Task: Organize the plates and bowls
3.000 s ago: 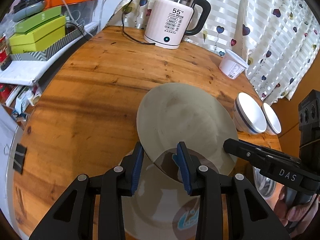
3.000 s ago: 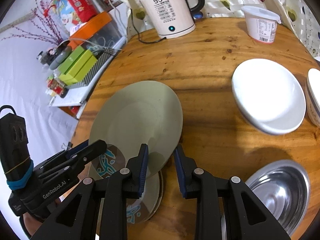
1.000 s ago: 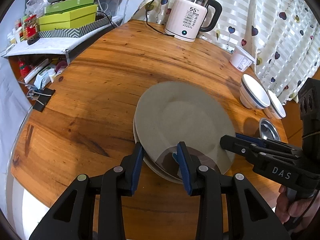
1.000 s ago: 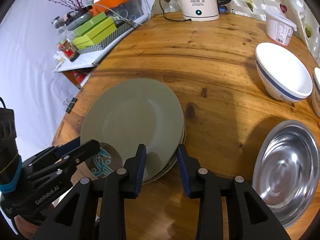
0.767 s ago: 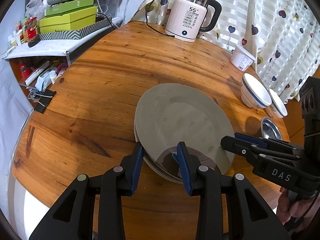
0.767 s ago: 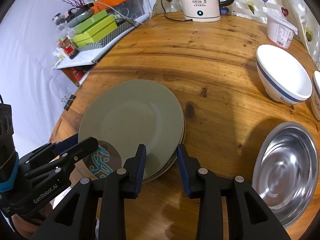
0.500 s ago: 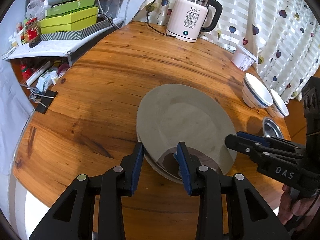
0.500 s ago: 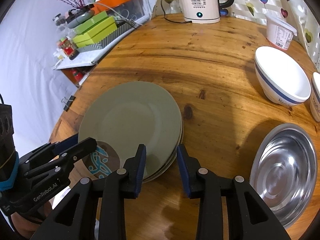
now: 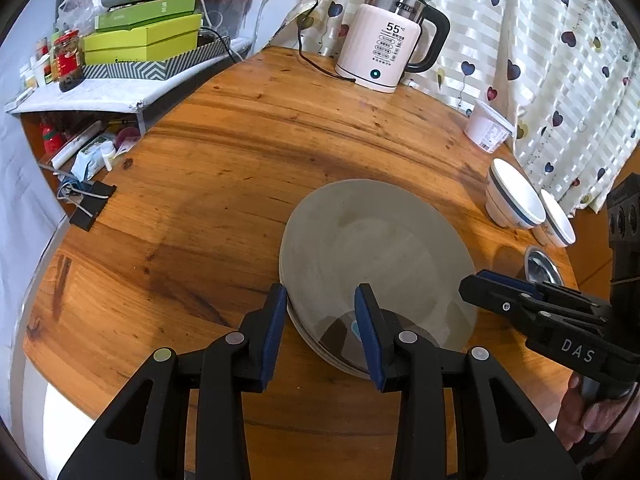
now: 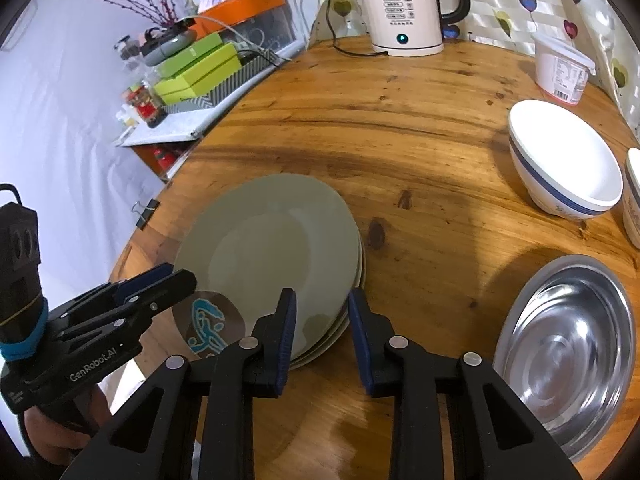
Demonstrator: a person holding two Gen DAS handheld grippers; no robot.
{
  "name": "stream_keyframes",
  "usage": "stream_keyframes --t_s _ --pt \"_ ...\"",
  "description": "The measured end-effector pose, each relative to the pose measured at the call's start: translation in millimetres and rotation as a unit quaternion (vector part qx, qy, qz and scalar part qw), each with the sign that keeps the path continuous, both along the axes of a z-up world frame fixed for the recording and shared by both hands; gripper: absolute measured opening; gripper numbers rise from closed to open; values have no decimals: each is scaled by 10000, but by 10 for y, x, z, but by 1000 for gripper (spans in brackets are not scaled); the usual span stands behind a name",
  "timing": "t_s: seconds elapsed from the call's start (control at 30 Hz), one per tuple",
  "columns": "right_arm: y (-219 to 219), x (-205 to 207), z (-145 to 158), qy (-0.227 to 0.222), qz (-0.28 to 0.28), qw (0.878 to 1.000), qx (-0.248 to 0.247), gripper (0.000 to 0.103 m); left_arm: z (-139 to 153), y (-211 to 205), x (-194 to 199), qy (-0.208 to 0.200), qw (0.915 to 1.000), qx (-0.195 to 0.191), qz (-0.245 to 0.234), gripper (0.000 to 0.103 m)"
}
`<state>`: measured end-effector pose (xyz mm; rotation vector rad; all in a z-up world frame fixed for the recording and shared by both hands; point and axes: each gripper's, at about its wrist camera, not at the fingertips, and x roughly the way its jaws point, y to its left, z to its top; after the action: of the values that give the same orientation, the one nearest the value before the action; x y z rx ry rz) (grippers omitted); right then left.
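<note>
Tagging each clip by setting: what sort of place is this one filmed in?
Most likely a lived-in home dining corner: a round wooden table carrying a white electric kettle, backed by a heart-print curtain, with a cluttered side shelf of green boxes.

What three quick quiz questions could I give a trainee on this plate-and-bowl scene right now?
1. True or false: the green plate lies on top of a stack of plates.
2. Multiple choice: which dish is nearest the right gripper? A) steel bowl B) blue-banded white bowl C) white plastic tub
3. Fill in: the electric kettle display reads ___.

Key
1. True; other rims show beneath its near edge.
2. A
3. 55

The left gripper and the right gripper both stand open, straddling the stack's near edge on the wooden table.
</note>
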<state>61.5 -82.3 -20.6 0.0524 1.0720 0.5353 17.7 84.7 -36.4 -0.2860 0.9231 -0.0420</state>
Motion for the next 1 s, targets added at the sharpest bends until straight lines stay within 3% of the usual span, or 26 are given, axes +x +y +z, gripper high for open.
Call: stream_keyframes --t_s 0.3,0.5,1.0 --pt "-192 -31 225 -304 -65 9994 151 27 172 59 -17 -248 9997 27 46 37" --pt "-429 -114 404 -536 -167 9980 288 37 281 -101 15 -381 9990 30 -251 37" --pt "-803 -244 495 -655 -419 9966 257 41 394 -556 117 -456 9953 39 -856 37"
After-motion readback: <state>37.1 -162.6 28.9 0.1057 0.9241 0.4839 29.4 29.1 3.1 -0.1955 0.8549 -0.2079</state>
